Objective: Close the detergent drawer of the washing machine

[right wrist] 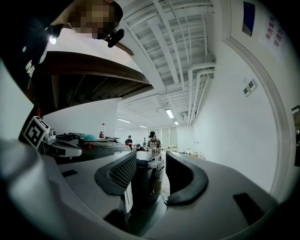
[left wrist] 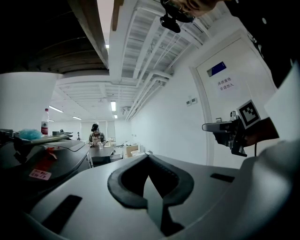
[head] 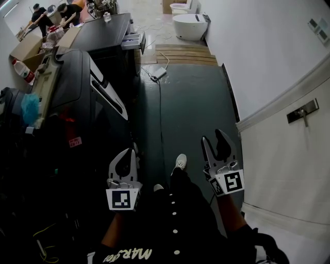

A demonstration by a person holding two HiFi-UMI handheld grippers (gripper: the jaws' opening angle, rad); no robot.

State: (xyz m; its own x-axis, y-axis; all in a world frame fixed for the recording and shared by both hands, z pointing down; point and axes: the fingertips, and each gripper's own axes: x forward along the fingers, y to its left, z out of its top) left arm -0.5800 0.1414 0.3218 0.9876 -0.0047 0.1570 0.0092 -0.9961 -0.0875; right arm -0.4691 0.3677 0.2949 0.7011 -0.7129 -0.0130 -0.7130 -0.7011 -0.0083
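A dark washing machine point(head: 105, 36) stands far ahead on the left, its pale detergent drawer point(head: 133, 40) pulled out toward the aisle. In the right gripper view the same machine point(right wrist: 140, 176) and drawer point(right wrist: 156, 164) show small between the jaws. Both grippers hang low near the person's body, well short of the machine. My left gripper point(head: 124, 161) point(left wrist: 149, 156) is shut with its pads meeting and nothing in them. My right gripper point(head: 216, 143) point(right wrist: 151, 159) is open and empty. It also shows in the left gripper view as the right gripper point(left wrist: 229, 132).
A second dark machine point(head: 77, 90) with clutter on top fills the near left. A cable and adapter point(head: 158, 75) lie on the dark floor, with a wooden pallet point(head: 185, 54) and toilets point(head: 188, 25) beyond. A white door point(head: 289, 149) is at right. People point(head: 51, 14) work at back left.
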